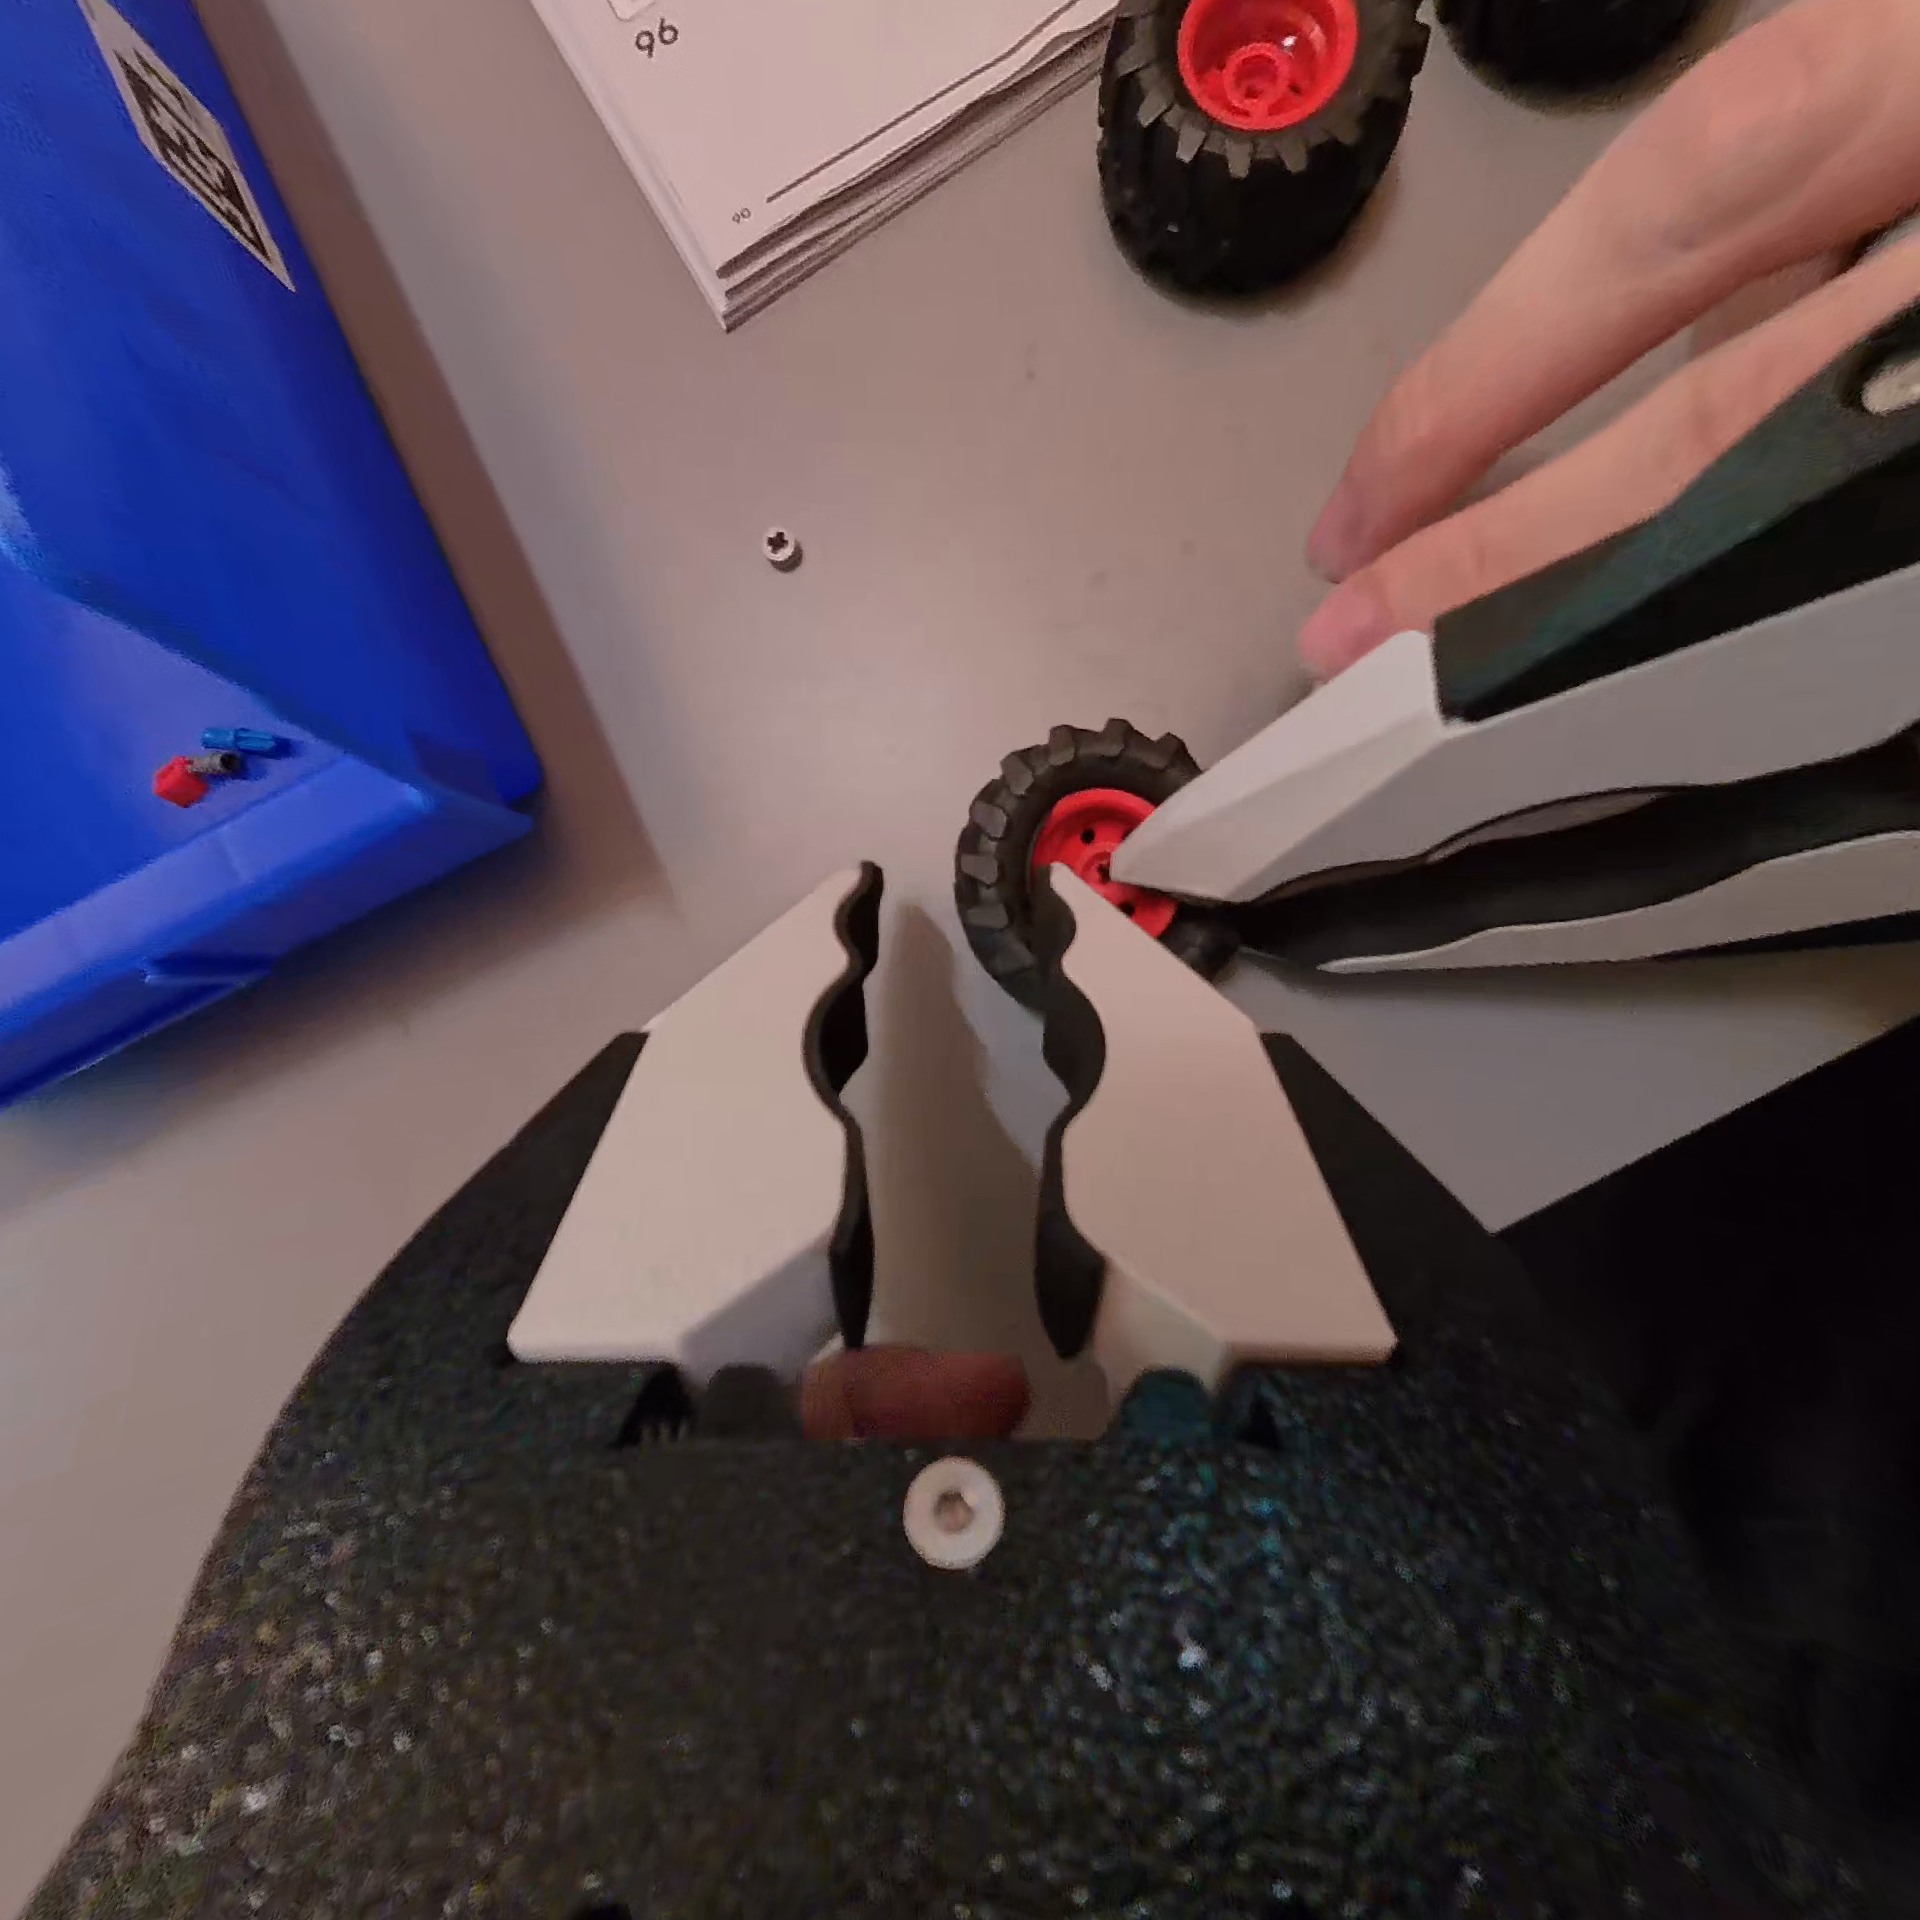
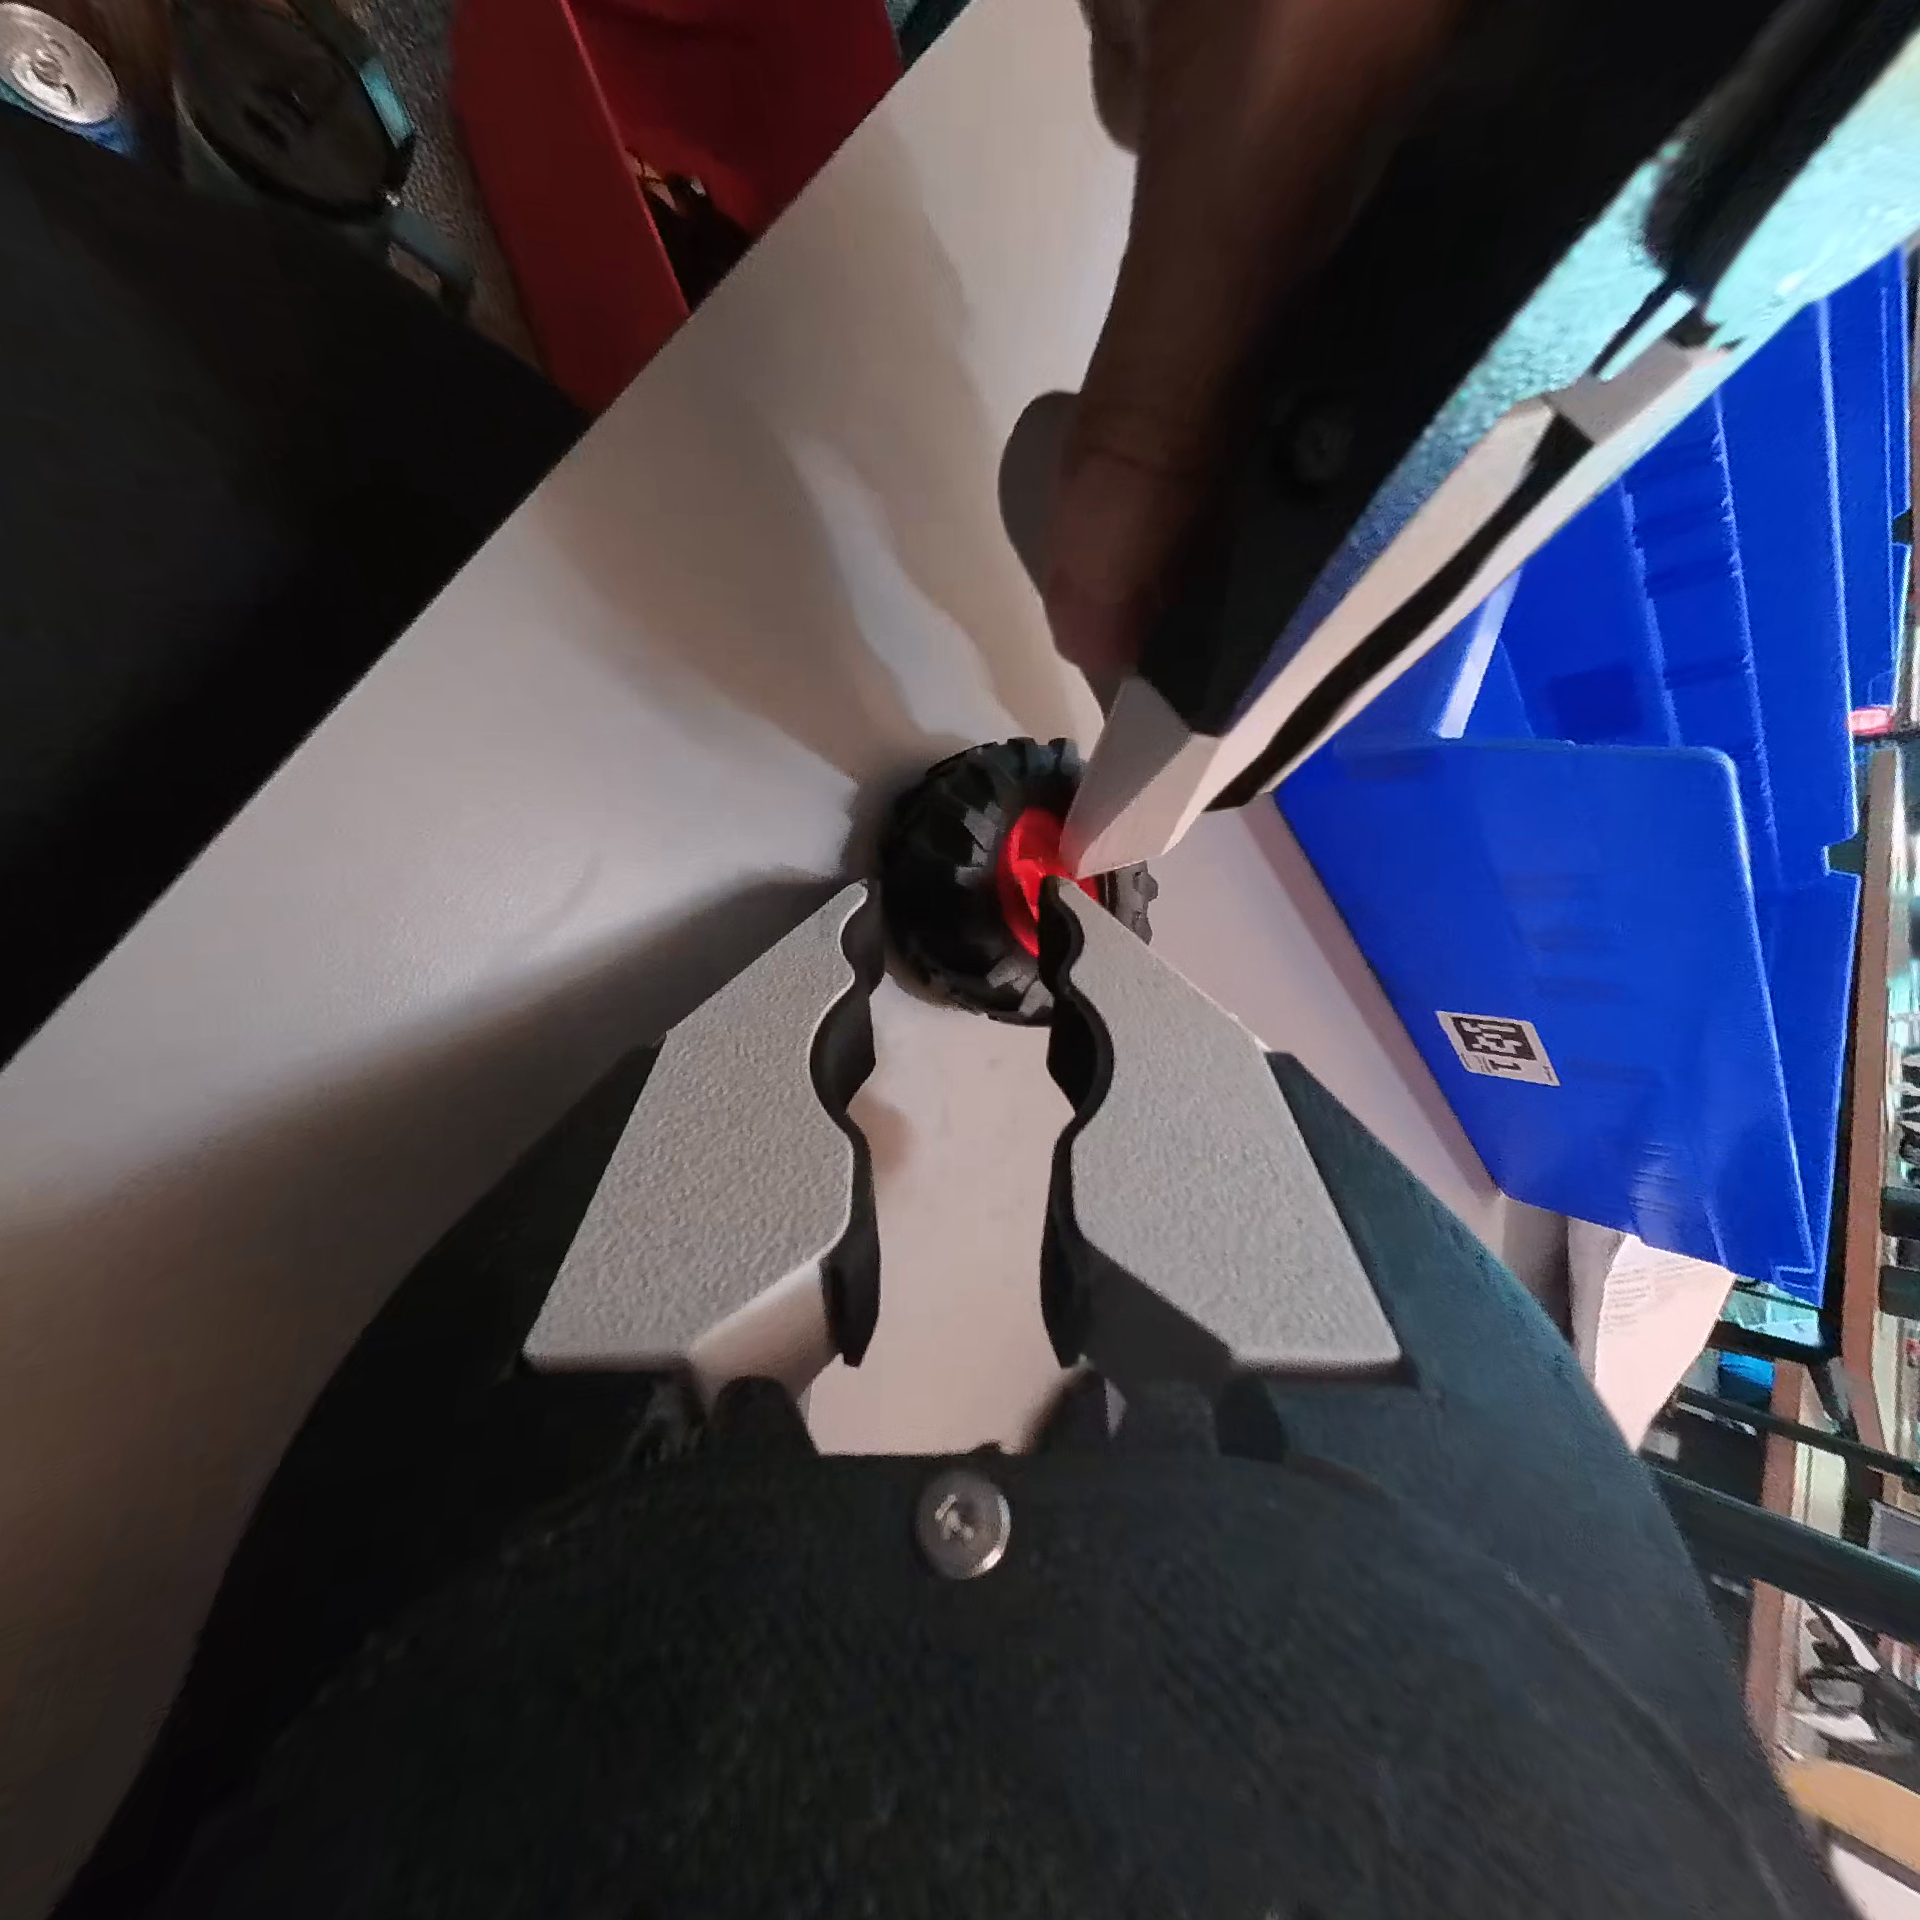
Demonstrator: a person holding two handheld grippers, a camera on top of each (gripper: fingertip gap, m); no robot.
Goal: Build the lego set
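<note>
A small black wheel with a red hub (image 1: 1049,800) stands on the grey table (image 1: 935,468). My right gripper (image 1: 1174,904) comes in from the right, held by a hand (image 1: 1558,343). In the right wrist view my right gripper (image 2: 954,891) is closed across the wheel (image 2: 966,914), with one tip on the tyre's side and the other on the hub. My left gripper (image 1: 964,888) is open and holds nothing. Its right fingertip rests against the red hub. The left gripper also shows in the right wrist view (image 2: 1086,847), reaching down from the upper right to the hub.
A blue bin (image 1: 208,623) with a few small pieces (image 1: 197,769) stands on the left; it also shows in the right wrist view (image 2: 1558,987). An instruction booklet (image 1: 831,135), a large wheel (image 1: 1247,125) and a small grey piece (image 1: 781,545) lie farther back. The table edge (image 1: 1558,1164) is close on the right. The small grey piece (image 1: 781,545) is about 8 centimetres from my left fingertips.
</note>
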